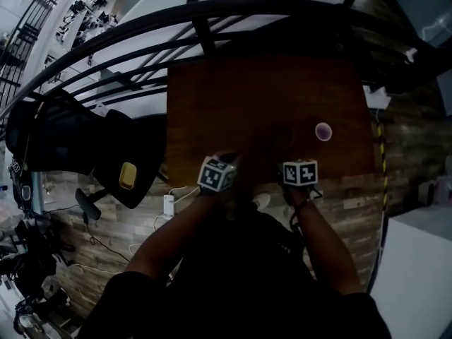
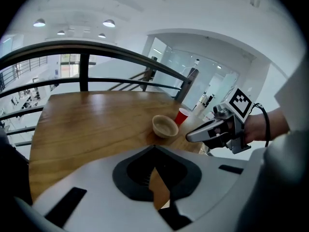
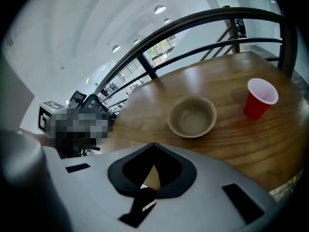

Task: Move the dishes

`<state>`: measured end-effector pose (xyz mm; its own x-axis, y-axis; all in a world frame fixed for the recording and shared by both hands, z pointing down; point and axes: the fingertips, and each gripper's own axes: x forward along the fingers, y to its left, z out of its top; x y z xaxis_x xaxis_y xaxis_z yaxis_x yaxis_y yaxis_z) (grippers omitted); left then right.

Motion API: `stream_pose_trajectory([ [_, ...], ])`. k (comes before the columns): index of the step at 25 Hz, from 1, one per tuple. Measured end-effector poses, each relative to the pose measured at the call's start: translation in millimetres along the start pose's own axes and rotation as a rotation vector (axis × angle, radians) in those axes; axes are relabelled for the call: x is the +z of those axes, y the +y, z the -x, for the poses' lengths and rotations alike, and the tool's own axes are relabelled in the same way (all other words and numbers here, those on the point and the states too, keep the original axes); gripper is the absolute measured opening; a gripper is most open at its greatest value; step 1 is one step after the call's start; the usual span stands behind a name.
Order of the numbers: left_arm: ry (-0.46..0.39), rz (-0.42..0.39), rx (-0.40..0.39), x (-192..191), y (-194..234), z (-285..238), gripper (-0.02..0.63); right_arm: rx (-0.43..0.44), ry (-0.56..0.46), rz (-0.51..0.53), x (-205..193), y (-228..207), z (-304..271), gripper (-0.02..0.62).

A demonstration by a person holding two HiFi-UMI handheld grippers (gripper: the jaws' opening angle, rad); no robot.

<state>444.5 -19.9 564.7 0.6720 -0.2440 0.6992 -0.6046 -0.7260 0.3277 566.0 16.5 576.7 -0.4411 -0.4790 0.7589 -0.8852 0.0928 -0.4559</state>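
Bowl [image 3: 192, 117]: tan, round and empty, it sits mouth up on the wooden table [image 3: 227, 83]. A red cup [image 3: 259, 98] with a white inside stands near it but apart, to its right in the right gripper view. Both sit beyond the grippers' tips. The left gripper [image 2: 154, 147] has its jaws pressed together on nothing, and the right gripper [image 3: 154, 144] likewise has its tips meeting, empty. Each carries a marker cube [image 1: 215, 173] of black-and-white squares. A dark curved railing [image 2: 120, 52] borders the table's far edge, under a white ceiling with round lights [image 2: 109, 22].
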Motion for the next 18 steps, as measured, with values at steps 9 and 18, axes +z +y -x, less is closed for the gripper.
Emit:
stream_pose_trajectory([
  [9, -0.051, 0.103, 0.043, -66.3, 94.2, 102.2, -0.009, 0.028, 0.04, 0.103, -3.9, 130.3, -73.6, 0.011],
  [18, -0.097, 0.183, 0.123, -135.8, 195.1, 222.2, -0.011, 0.092, 0.078, 0.184, -2.9, 275.4, -149.2, 0.011],
])
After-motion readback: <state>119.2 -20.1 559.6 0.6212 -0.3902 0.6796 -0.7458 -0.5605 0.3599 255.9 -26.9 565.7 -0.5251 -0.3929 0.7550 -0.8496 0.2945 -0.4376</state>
